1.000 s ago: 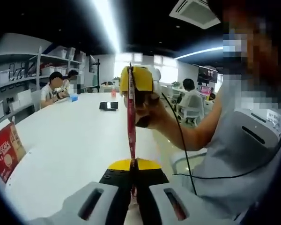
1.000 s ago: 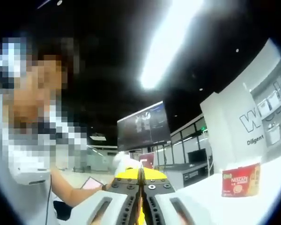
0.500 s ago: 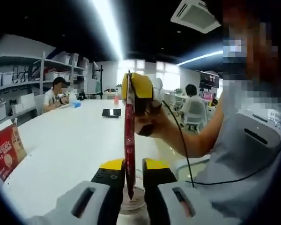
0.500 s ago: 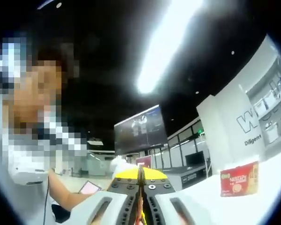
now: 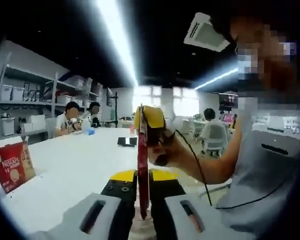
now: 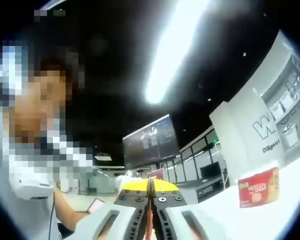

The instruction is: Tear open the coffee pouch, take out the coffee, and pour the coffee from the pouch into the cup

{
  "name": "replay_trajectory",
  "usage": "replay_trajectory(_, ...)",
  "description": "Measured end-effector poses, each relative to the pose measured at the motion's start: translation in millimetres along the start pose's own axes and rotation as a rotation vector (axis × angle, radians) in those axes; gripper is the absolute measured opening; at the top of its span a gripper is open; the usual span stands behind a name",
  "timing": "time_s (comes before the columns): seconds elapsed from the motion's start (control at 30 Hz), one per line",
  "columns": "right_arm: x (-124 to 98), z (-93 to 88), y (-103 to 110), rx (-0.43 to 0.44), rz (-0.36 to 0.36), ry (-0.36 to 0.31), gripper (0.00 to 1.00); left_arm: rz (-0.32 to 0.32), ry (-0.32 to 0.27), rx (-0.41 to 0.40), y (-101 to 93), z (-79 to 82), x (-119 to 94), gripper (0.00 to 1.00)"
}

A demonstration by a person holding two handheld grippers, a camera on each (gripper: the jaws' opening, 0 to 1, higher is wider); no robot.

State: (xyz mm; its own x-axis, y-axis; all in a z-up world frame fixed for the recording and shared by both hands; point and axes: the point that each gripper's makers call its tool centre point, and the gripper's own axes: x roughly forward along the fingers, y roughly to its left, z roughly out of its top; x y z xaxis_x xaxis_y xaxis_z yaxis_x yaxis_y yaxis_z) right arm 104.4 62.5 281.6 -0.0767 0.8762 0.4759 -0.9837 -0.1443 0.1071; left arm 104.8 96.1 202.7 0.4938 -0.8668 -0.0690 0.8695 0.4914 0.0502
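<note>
A long red coffee pouch [image 5: 142, 165] hangs upright. Its top is pinched in my right gripper [image 5: 151, 122], whose yellow tips show in the left gripper view with a hand behind them. The pouch's lower end dangles in the gap of my left gripper [image 5: 142, 176], whose jaws stand apart on either side without clamping it. Low between those jaws shows part of a cup's rim [image 5: 140, 233]. In the right gripper view my right gripper [image 6: 150, 183] is shut, with a thin red edge of the pouch [image 6: 149, 222] between its jaws.
A red Nescafé box [image 5: 12, 166] stands on the white table [image 5: 75, 170] at the left, also seen as the box [image 6: 258, 186] at the right. A dark flat object [image 5: 126, 141] lies farther along the table. People sit at the far end near shelves.
A second ago my left gripper was shut on the pouch's lower end. It has since opened, and the pouch now hangs free between its jaws. The right gripper keeps its hold.
</note>
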Motion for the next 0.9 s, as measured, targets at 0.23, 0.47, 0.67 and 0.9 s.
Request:
replay_trajectory(0.23,-11,-0.8,-1,0.03,-0.011,-0.051,0.02,-0.012,-0.029,0.003,-7.8,-2.0,0,0.04)
replay_trajectory(0.47,-14,3.8,-4,-0.001,-0.029,-0.1,0.24,-0.009,-0.037,-0.026,-6.9,-4.7,0,0.04)
replay_trajectory(0.67,-19,-11.4,-2,0.0,-0.038,-0.063,0.28,0.005,-0.048,-0.033,-3.0,-0.4,-2,0.04)
replay_trajectory(0.9,-33,-12.0,29,0.043,0.092,-0.085,0.15,0.048,-0.057,-0.053,8.9,-1.2,-5,0.03)
